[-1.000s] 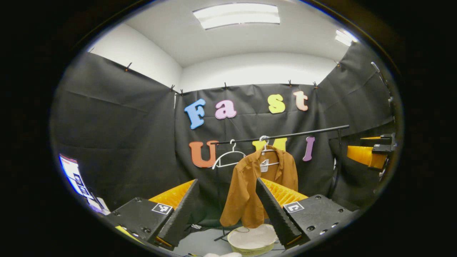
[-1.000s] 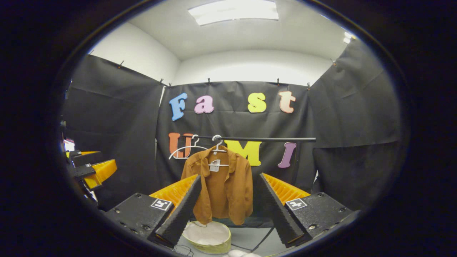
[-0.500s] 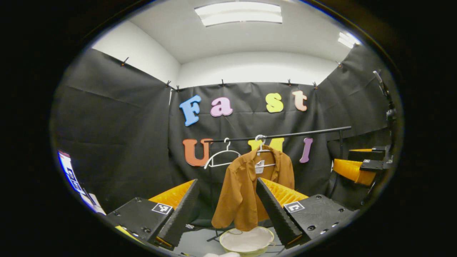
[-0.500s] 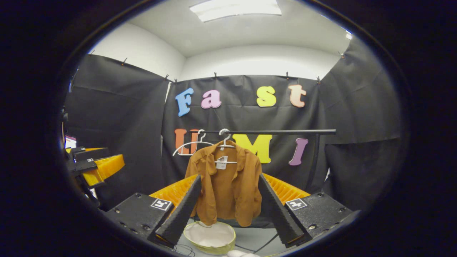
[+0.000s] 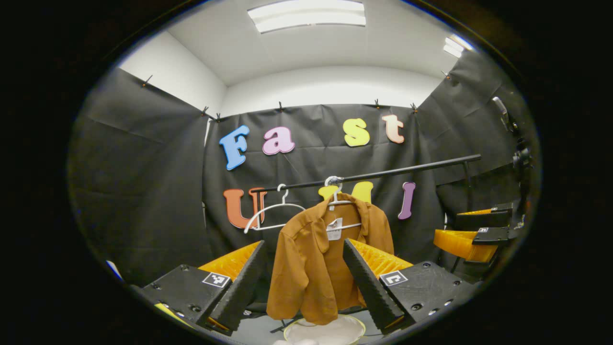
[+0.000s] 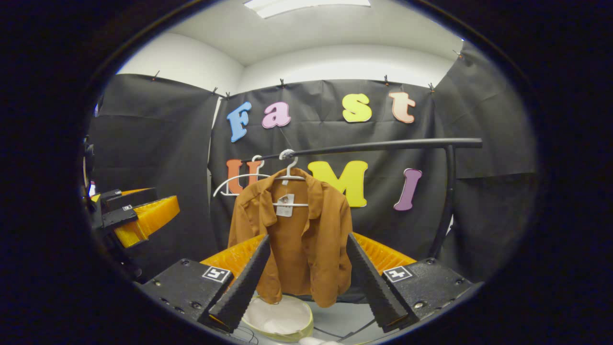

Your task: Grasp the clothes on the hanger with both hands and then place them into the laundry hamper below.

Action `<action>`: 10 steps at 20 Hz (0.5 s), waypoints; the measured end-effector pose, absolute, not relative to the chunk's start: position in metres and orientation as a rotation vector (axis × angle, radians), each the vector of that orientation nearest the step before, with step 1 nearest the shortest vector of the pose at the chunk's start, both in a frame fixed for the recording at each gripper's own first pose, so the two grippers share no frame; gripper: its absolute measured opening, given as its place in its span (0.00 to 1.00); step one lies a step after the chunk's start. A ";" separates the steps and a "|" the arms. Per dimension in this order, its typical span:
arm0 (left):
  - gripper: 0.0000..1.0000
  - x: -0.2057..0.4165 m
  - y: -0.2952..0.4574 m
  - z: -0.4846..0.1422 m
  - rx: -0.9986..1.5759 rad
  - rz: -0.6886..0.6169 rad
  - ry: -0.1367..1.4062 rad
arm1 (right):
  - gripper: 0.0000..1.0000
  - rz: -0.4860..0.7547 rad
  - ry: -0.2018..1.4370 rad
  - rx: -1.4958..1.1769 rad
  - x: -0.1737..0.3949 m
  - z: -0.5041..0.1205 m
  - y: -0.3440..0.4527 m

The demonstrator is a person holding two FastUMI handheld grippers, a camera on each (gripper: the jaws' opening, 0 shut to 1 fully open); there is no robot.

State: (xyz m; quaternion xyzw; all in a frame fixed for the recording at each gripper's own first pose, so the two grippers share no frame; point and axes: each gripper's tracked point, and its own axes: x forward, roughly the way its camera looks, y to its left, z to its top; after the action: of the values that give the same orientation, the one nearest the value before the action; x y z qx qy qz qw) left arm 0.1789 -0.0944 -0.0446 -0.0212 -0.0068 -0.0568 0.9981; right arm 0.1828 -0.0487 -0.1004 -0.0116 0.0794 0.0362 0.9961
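A brown shirt (image 5: pixel 313 258) (image 6: pixel 299 239) hangs on a white hanger (image 6: pixel 289 178) from a black rail (image 5: pixel 383 172) (image 6: pixel 373 145). Under it on the floor stands a round pale hamper (image 5: pixel 325 333) (image 6: pixel 280 320). My left gripper (image 5: pixel 304 287) is open, short of the shirt, which shows between its fingers. My right gripper (image 6: pixel 306 287) is open too, with the shirt framed between its fingers, apart from it. The right gripper (image 5: pixel 479 235) also appears at the right edge of the left gripper view, and the left gripper (image 6: pixel 131 215) at the left edge of the right gripper view.
A second, bare white hanger (image 5: pixel 270 215) (image 6: pixel 234 182) hangs on the rail left of the shirt. The rail's upright post (image 6: pixel 445 201) stands to the right. Black cloth walls close the booth on three sides. Cables (image 6: pixel 345 330) lie on the floor near the hamper.
Both grippers have moved closer to the shirt, which looks larger now. The rail sits higher in the right gripper view. Both stay open.
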 end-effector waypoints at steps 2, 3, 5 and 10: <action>1.00 0.206 -0.113 -0.056 -0.081 -0.145 -0.005 | 1.00 0.073 0.159 -0.023 0.208 -0.110 -0.060; 1.00 0.219 -0.117 -0.061 -0.090 -0.146 0.000 | 1.00 0.076 0.159 -0.027 0.222 -0.115 -0.065; 1.00 0.249 -0.125 -0.071 -0.083 -0.141 -0.009 | 1.00 0.083 0.156 -0.040 0.252 -0.126 -0.071; 1.00 0.326 -0.138 -0.102 -0.018 -0.116 -0.019 | 1.00 0.144 0.176 -0.062 0.330 -0.160 -0.066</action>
State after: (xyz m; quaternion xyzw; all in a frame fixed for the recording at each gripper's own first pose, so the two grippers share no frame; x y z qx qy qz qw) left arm 0.3255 -0.1383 -0.1021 -0.0091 -0.0096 -0.0579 0.9982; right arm 0.3301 -0.0662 -0.1603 -0.0312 0.0878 0.0721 0.9930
